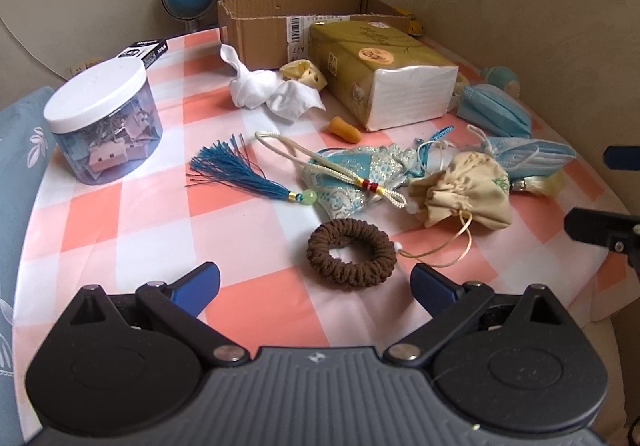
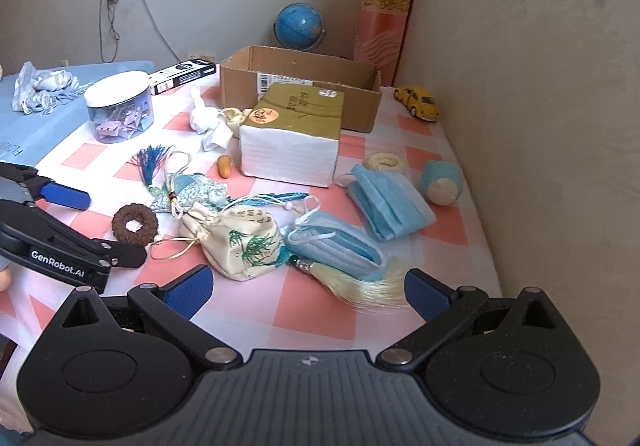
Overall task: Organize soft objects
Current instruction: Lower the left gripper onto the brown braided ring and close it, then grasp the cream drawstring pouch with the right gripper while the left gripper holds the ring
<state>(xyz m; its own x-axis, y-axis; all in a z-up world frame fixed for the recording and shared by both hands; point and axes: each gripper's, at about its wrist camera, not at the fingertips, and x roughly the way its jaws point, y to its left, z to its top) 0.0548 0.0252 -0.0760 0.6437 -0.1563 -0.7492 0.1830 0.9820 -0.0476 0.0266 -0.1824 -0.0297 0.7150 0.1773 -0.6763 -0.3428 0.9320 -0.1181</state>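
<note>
Soft objects lie on the checked tablecloth [image 1: 152,213]. A brown scrunchie [image 1: 351,254] sits just ahead of my open left gripper [image 1: 316,288], between its fingers' line; it also shows in the right wrist view [image 2: 134,225]. A cream drawstring pouch [image 1: 466,191] [image 2: 236,242] and a blue sachet with a blue tassel [image 1: 352,177] lie behind it. Blue face masks [image 2: 386,203] [image 2: 336,246] and a pale tassel [image 2: 360,288] lie ahead of my open, empty right gripper [image 2: 308,290]. A white cloth [image 1: 272,91] and an orange earplug [image 1: 346,129] lie near the tissue pack [image 1: 384,77].
An open cardboard box [image 2: 296,85] stands at the back with a globe [image 2: 299,25] behind it. A clear jar of clips [image 1: 104,117] stands at the left. A yellow toy car [image 2: 418,101], a round cream puff [image 2: 386,161] and a blue soft toy [image 2: 442,181] lie at the right by the wall.
</note>
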